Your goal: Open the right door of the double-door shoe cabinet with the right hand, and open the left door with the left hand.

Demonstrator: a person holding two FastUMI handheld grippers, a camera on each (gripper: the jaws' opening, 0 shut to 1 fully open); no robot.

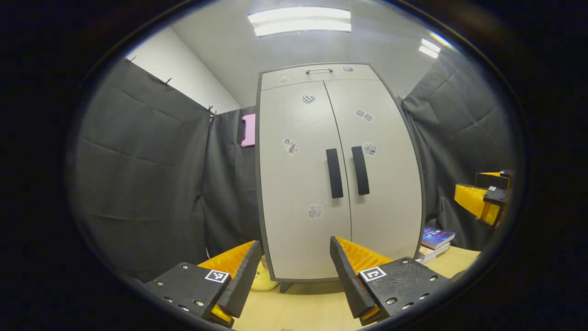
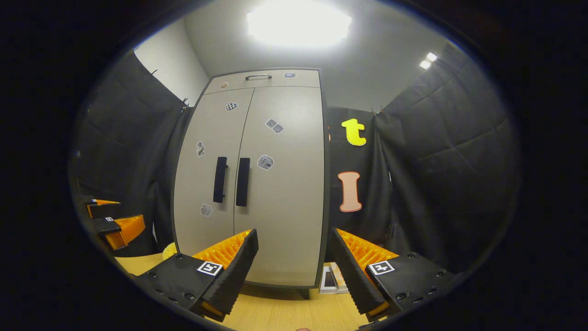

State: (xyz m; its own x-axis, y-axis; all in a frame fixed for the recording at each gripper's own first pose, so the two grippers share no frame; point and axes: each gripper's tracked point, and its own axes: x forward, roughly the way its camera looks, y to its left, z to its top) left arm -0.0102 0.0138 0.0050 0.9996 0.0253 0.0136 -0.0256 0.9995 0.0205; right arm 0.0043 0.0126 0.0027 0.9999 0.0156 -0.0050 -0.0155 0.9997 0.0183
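Both grippers point(image 1: 294, 271) point(image 2: 291, 264) open (empty); cabinet doors point(image 1: 340, 174) closed.

You face the cabinet point(image 1: 340, 174) standing on the table point(image 1: 303, 308), its 2 handles point(image 1: 347, 171) side by side at the middle seam. Books point(image 1: 436, 241) lie at its right foot, and the drawer point(image 1: 317, 74) sits above both doors

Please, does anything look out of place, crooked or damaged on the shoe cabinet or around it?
Nothing stands out. Both doors of the shoe cabinet sit closed and flush, and the two black handles hang straight. The books beside it lie in a neat stack. Both grippers are open, short of the doors.
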